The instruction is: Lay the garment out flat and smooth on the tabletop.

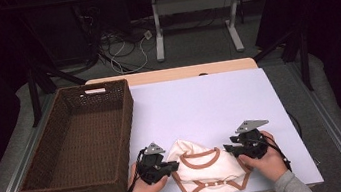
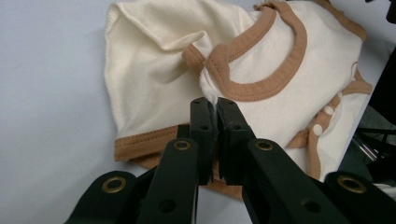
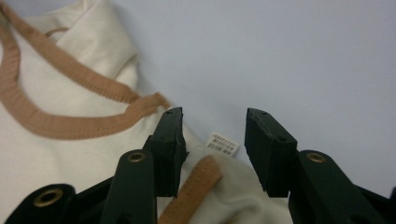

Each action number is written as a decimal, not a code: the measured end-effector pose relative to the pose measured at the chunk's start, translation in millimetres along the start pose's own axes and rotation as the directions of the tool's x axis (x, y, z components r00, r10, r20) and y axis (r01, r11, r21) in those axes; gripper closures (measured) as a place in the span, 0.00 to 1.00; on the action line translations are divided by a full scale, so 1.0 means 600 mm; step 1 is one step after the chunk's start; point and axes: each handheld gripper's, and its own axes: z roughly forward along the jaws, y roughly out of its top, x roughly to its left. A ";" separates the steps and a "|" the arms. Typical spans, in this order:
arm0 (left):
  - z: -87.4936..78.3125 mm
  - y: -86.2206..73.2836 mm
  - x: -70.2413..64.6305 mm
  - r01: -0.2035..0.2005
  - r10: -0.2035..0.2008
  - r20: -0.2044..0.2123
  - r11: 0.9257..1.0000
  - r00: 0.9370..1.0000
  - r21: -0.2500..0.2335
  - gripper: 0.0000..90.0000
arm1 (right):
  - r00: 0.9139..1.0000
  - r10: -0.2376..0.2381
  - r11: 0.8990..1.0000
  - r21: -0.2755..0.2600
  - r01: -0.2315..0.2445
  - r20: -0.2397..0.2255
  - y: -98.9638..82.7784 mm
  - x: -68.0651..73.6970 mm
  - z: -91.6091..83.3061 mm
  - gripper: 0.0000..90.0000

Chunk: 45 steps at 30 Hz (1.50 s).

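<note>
A: Was there something in the basket (image 1: 81,139)?

B: No, the one wicker basket stood left of the garment with its inside bare. Only one garment (image 1: 204,169) lay on the bench (image 1: 210,105), a cream baby bodysuit with brown trim, near the front edge of the bench, between the two grippers.

A: And the fingers?

B: The left gripper (image 2: 214,109) had its fingers pressed together on a fold of cream cloth just beside the brown neckline. The right gripper (image 3: 212,128) kept its fingers half apart over the garment's edge; a small white label (image 3: 223,142) and a brown strip lay between them, not pinched.

A: What was hard to see?

B: The garment's lower corners were covered by the hands in the high view, and the print on the label was too small to read.
</note>
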 end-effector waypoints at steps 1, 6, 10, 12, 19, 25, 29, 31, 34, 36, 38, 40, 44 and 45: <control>0.000 0.000 0.000 0.001 -0.001 -0.001 1.000 1.000 0.000 0.96 | 1.000 -0.014 1.000 0.013 0.014 -0.006 -0.003 0.002 -0.001 0.63; 0.001 -0.001 0.002 0.002 -0.002 -0.002 1.000 1.000 0.002 0.96 | 0.998 -0.058 0.998 0.035 0.058 -0.017 -0.013 0.014 -0.007 0.64; 0.002 -0.001 0.003 -0.002 0.002 -0.003 1.000 1.000 0.006 0.96 | 0.994 -0.111 0.993 0.046 0.112 -0.021 -0.020 0.020 -0.008 0.66; 0.003 -0.002 0.004 -0.003 0.003 -0.004 1.000 1.000 0.009 0.96 | 0.993 -0.111 0.992 0.059 0.112 -0.027 -0.021 0.022 -0.007 0.68; 0.004 -0.002 0.004 -0.004 0.004 -0.007 1.000 1.000 0.006 0.96 | 0.991 -0.110 0.990 0.081 0.116 -0.072 -0.020 0.022 -0.005 0.83; 0.002 -0.001 0.003 -0.008 0.008 -0.012 1.000 1.000 -0.002 0.96 | 0.986 -0.166 0.984 0.067 0.167 -0.016 -0.016 0.031 -0.013 0.87; 0.000 -0.001 0.004 -0.008 0.008 -0.015 1.000 1.000 -0.010 0.96 | 0.991 -0.134 0.991 -0.012 0.134 0.008 -0.013 0.022 -0.028 0.87; -0.002 0.001 0.002 -0.008 0.007 -0.021 1.000 1.000 -0.023 0.96 | 0.994 -0.105 0.993 -0.045 0.105 0.009 -0.013 0.018 -0.036 0.87; -0.005 0.008 0.002 -0.022 0.021 -0.031 0.999 0.999 -0.040 0.96 | 0.996 -0.089 0.992 -0.092 0.091 0.015 -0.010 0.012 -0.049 0.87; -0.007 0.017 0.002 -0.033 0.031 -0.037 0.998 0.999 -0.050 0.96 | 0.996 -0.083 0.989 -0.120 0.085 0.028 -0.006 0.012 -0.056 0.87; -0.009 0.031 0.001 -0.053 0.050 -0.046 0.997 0.998 -0.059 0.96 | 0.996 -0.082 0.987 -0.133 0.086 0.036 0.000 0.009 -0.062 0.87; -0.012 0.048 0.002 -0.072 0.068 -0.062 0.995 0.996 -0.065 0.96 | 0.997 -0.073 0.986 -0.147 0.078 0.041 0.008 0.003 -0.067 0.87; -0.019 0.087 0.006 -0.102 0.091 -0.115 0.991 0.989 -0.092 0.96 | 0.997 -0.060 0.985 -0.159 0.068 0.054 0.021 -0.009 -0.072 0.88; -0.019 0.094 0.006 -0.093 0.082 -0.115 0.991 0.990 -0.101 0.96 | 0.997 -0.056 0.985 -0.162 0.064 0.058 0.027 -0.013 -0.073 0.88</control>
